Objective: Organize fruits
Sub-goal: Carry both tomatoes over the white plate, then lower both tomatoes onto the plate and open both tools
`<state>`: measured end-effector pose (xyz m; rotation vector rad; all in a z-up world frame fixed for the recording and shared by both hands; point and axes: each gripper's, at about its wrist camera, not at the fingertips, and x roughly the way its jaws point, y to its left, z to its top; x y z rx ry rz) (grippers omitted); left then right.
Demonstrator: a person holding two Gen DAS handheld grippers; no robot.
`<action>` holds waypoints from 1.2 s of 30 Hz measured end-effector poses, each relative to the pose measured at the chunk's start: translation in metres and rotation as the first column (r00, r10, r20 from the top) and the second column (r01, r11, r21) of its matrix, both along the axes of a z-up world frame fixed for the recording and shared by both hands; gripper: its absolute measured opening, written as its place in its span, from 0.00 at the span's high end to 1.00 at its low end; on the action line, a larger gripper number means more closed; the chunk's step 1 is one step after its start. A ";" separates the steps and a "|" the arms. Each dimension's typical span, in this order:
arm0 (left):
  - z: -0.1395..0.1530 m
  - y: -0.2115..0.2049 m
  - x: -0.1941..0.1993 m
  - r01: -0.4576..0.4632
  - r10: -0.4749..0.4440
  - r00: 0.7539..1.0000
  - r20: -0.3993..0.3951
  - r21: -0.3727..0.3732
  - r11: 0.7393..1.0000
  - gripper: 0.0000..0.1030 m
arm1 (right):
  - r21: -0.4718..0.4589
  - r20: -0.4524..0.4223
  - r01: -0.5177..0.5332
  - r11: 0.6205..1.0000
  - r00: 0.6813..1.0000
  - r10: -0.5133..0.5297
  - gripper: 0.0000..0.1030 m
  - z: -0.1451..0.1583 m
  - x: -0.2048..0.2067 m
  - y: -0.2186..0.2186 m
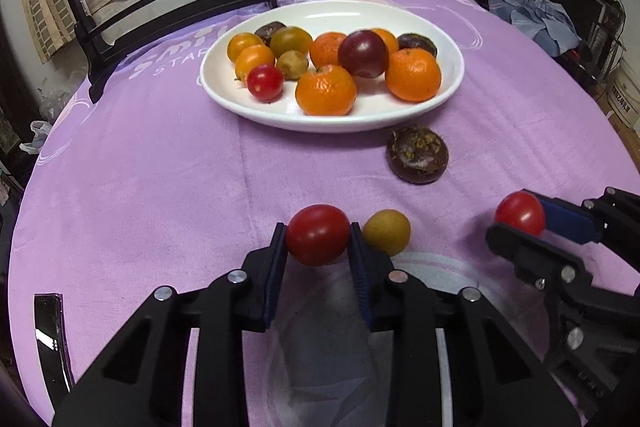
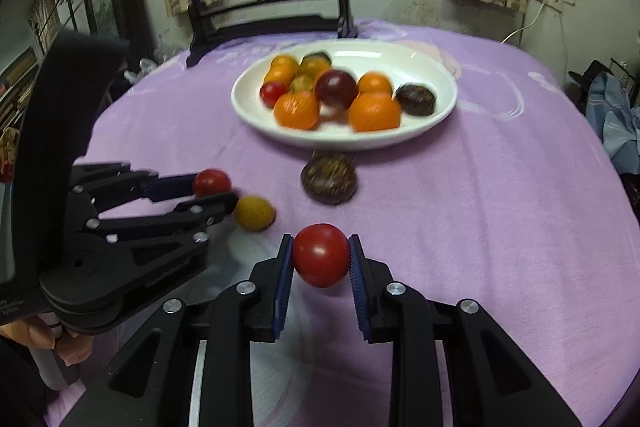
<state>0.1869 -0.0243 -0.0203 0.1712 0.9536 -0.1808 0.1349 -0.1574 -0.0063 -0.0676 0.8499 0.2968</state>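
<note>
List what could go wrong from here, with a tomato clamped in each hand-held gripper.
1. The plate is crowded; a dropped tomato could knock the plum or roll off.
2. The left hand-held gripper sits right beside the yellow fruit and may nudge it away when lifting its tomato.
3. The right hand-held gripper pinches a round tomato only at its sides; it may slip.

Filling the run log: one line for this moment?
left hand-held gripper: shut on tomato | right hand-held gripper: shut on second tomato
</note>
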 end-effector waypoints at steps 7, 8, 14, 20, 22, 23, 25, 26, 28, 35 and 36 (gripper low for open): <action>0.032 0.003 0.009 0.017 -0.015 0.999 0.045 -0.041 0.999 0.71 | 0.040 0.068 0.023 0.999 0.997 -0.025 0.73 0.029 0.016 -0.009; 0.037 0.004 0.012 0.018 -0.015 0.999 0.052 -0.048 0.999 0.71 | 0.030 0.077 0.018 0.999 0.997 -0.021 0.73 0.033 0.020 -0.008; 0.058 0.008 0.051 -0.015 0.020 0.995 0.095 -0.049 0.999 0.71 | -0.003 0.130 0.000 1.000 0.992 0.000 0.73 0.051 0.057 -0.002; 0.059 0.013 0.113 -0.108 0.113 0.992 0.056 -0.088 0.990 0.71 | -0.008 0.132 0.025 1.000 0.991 -0.024 0.73 0.050 0.121 0.009; 0.054 0.010 0.128 -0.121 0.125 0.991 0.048 -0.077 0.990 0.71 | -0.011 0.115 0.038 0.999 0.993 -0.037 0.73 0.044 0.138 0.009; 0.051 0.009 0.134 -0.126 0.129 0.991 0.040 -0.078 0.989 0.71 | -0.006 0.102 0.044 0.999 0.994 -0.043 0.72 0.039 0.148 0.009; 0.045 0.008 0.144 -0.135 0.137 0.990 0.018 -0.090 0.987 0.71 | 0.013 0.079 0.058 0.998 0.995 -0.059 0.71 0.031 0.163 0.005; 0.044 0.009 0.147 -0.143 0.146 0.989 0.014 -0.104 0.984 0.64 | 0.026 0.062 0.060 0.998 0.996 -0.061 0.63 0.027 0.168 0.004; 0.041 0.012 0.150 -0.197 0.200 0.980 0.020 -0.105 0.975 0.43 | 0.034 0.045 0.087 0.996 0.995 -0.088 0.64 0.023 0.174 0.000; 0.048 0.024 0.140 -0.238 0.245 0.969 0.036 -0.141 0.961 0.19 | 0.070 0.062 0.101 0.992 0.992 -0.106 0.56 0.026 0.160 -0.018; 0.050 0.024 0.137 -0.235 0.242 0.969 0.040 -0.132 0.963 0.17 | 0.075 0.063 0.101 0.992 0.992 -0.106 0.56 0.027 0.156 -0.020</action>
